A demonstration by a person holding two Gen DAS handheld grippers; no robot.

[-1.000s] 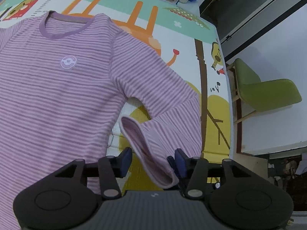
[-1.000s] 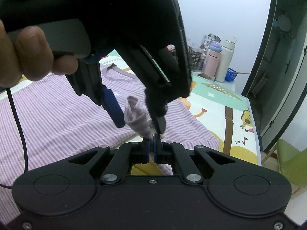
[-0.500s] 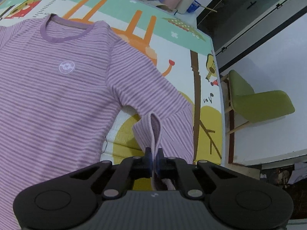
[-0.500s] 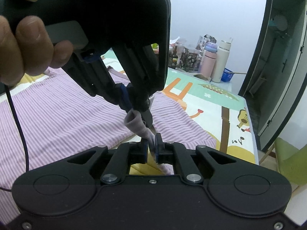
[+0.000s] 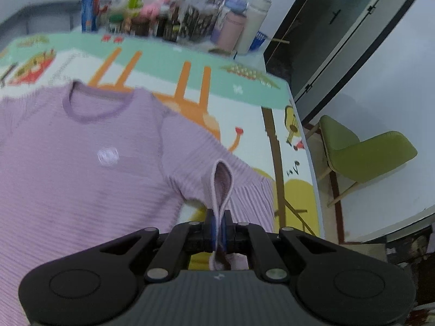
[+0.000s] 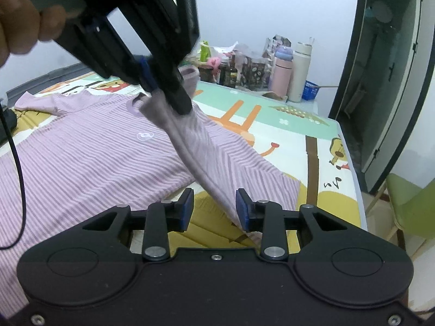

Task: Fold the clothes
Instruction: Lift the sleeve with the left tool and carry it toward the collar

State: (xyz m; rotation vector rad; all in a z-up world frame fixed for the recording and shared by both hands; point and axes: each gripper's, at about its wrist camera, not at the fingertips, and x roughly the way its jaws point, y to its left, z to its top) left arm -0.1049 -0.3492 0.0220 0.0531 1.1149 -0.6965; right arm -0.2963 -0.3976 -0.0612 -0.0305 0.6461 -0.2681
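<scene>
A purple striped long-sleeved shirt lies flat, front up, on a colourful play mat. My left gripper is shut on the cuff of the shirt's right-hand sleeve, which loops up in front of it. In the right wrist view that left gripper holds the sleeve up off the mat, stretched diagonally. My right gripper hovers low at the sleeve's lower part. Its jaws are opening: the fabric runs between them, close against the right pad, and is not pinched.
Bottles, flasks and packets crowd the far edge of the table. A green chair stands off the right edge, beside a dark doorway. A black cable hangs at left. A person's hand grips the left tool.
The left gripper went from open around the cuff to shut on it, then rose, lifting the sleeve. The right gripper, shut on the sleeve before, has opened.
</scene>
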